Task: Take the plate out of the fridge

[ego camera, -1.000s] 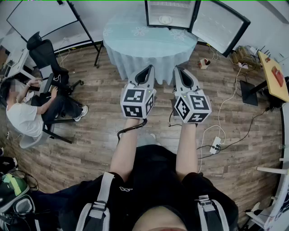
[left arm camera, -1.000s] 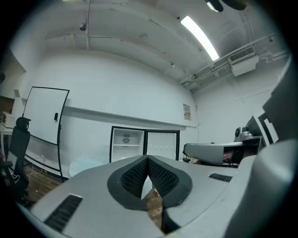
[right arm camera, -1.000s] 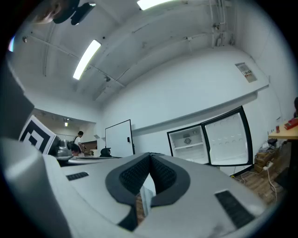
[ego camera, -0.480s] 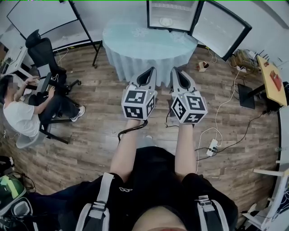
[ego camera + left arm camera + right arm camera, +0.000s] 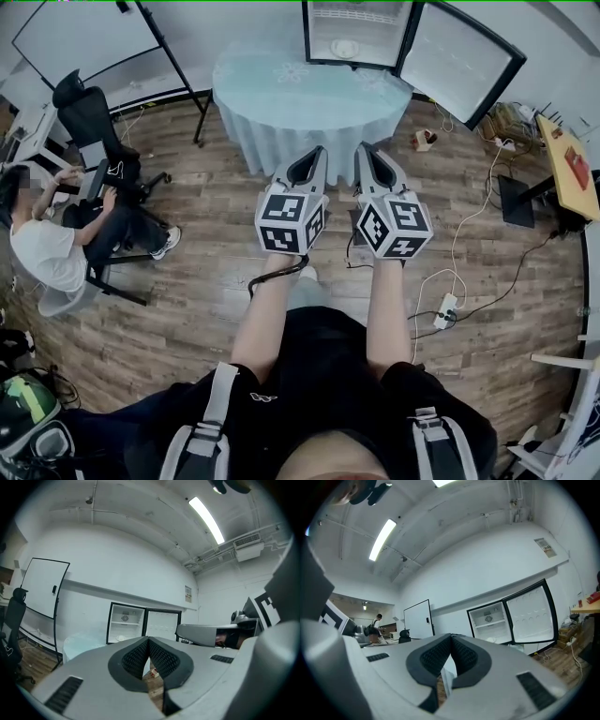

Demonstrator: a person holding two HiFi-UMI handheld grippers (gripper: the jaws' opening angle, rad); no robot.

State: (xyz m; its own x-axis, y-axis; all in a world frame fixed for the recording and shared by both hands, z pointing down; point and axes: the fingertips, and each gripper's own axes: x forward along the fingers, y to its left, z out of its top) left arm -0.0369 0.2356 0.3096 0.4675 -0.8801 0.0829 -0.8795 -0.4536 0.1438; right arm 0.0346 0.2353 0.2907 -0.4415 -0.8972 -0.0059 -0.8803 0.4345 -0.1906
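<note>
The small black fridge (image 5: 354, 33) stands open behind the round table (image 5: 309, 94), its door (image 5: 459, 56) swung to the right. A white plate (image 5: 344, 45) lies on its lower shelf. Both grippers are held side by side over the wooden floor, short of the table and pointing at the fridge. My left gripper (image 5: 314, 152) is shut with nothing in it, and so is my right gripper (image 5: 364, 148). In the left gripper view the jaws (image 5: 148, 641) meet below the fridge (image 5: 125, 620) and the plate (image 5: 120, 638). The right gripper view shows the shut jaws (image 5: 451, 639), the fridge (image 5: 490, 620) and the plate (image 5: 490, 639).
The table wears a pale blue cloth and stands between me and the fridge. A person (image 5: 47, 248) sits at the left by an office chair (image 5: 89, 108) and a whiteboard (image 5: 84, 37). A power strip (image 5: 448, 305) with cables and a small box (image 5: 424, 139) lie on the floor at the right.
Both grippers have edged a little forward toward the table and fridge. Both have stayed shut and empty.
</note>
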